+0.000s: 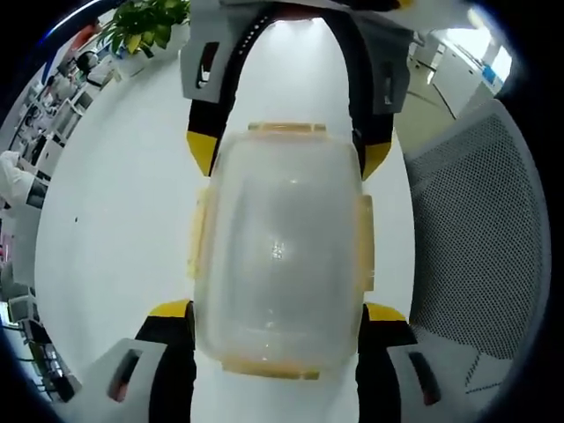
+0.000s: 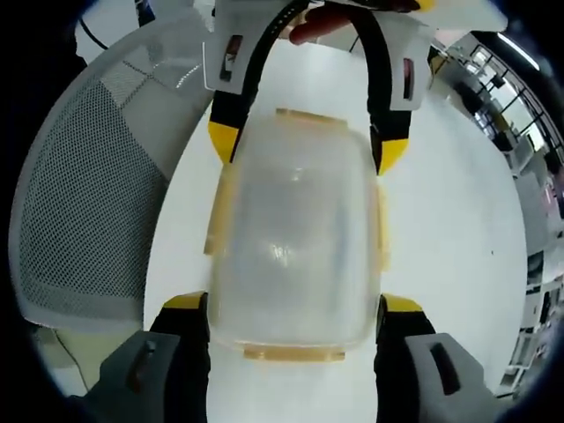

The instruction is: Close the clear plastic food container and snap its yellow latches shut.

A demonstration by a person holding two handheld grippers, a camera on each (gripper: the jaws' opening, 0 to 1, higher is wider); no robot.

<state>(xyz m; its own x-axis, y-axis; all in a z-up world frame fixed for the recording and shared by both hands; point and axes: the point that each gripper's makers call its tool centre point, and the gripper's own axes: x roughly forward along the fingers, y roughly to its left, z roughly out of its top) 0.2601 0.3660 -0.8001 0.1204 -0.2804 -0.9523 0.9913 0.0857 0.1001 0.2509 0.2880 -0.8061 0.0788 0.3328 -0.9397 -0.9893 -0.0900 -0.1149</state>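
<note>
White table (image 1: pixel 115 229), lidded container (image 1: pixel 278 247) between both grippers' wide jaws: I'd press each yellow latch (image 1: pixel 197 233) flat, evenly.

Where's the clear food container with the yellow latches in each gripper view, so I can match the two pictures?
Left gripper view: the clear food container sits centre frame on the white table, between that view's own jaws below and the other gripper's above.
Right gripper view: the container is again centre frame, flanked likewise.
Shared landmark: the grey mesh chair back, right of the container in the left gripper view, left of it in the right.
</note>
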